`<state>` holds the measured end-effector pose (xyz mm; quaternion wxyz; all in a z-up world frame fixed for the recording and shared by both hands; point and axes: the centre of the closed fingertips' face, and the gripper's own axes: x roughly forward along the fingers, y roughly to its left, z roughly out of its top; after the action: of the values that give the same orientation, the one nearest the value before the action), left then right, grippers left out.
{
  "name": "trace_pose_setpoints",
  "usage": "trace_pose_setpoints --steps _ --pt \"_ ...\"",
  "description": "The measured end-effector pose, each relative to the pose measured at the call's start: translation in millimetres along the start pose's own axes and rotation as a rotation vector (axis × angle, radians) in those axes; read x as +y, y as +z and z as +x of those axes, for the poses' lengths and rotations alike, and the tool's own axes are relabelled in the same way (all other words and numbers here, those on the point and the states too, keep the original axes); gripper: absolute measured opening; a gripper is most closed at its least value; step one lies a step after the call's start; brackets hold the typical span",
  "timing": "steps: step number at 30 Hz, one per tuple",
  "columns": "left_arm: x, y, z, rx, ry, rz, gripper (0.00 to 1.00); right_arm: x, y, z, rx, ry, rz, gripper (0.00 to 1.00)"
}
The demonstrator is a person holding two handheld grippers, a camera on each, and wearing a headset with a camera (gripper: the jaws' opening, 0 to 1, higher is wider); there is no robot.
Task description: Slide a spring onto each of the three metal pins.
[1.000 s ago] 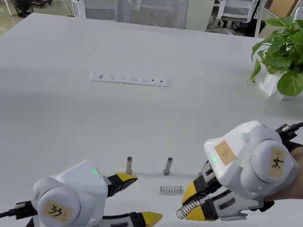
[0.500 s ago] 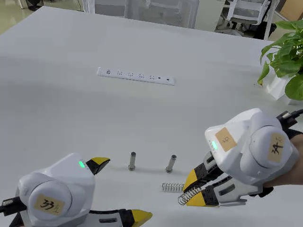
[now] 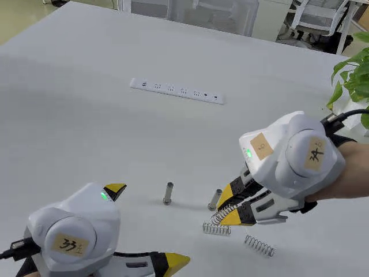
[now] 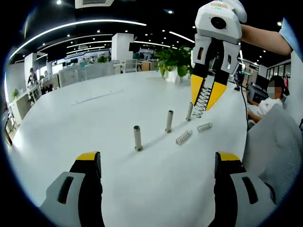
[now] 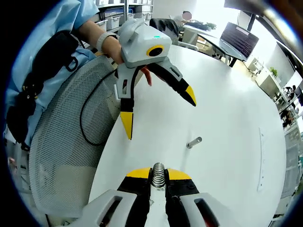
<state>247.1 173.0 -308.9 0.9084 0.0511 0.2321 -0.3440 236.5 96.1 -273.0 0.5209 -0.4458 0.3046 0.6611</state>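
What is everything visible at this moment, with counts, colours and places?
Table: one, white, under everything.
Metal pins: three, silver, upright in a row near the person's edge.
Springs: three, silver; two lying beside the pins, one in the right gripper.
Power strip: one, white, farther across the table.
Plant: one, green, at the table's right edge.
Mesh chair: one, grey, beside the person.
Left gripper: one, white with yellow-tipped jaws, open, left of the pins.
Right gripper: one, same colours, jaws shut on a spring, close to the pins.
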Motion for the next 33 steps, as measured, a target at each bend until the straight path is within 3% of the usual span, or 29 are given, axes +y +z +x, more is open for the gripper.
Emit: trace_pose_setpoints --steps 12,24,33 --pt "5.5 -2.2 -0.6 -0.002 0.026 -0.019 0.98 -28.7 16.5 5.5 0.036 0.017 -0.085 0.07" --pt "6.0 -2.6 1.4 0.008 0.026 0.010 0.97 -61.3 35.3 14.8 0.090 0.041 -0.190 0.07" --pt "7.2 -5.3 1.9 0.011 0.028 0.017 0.97 -71.8 40.1 27.8 0.134 0.059 -0.252 0.07"
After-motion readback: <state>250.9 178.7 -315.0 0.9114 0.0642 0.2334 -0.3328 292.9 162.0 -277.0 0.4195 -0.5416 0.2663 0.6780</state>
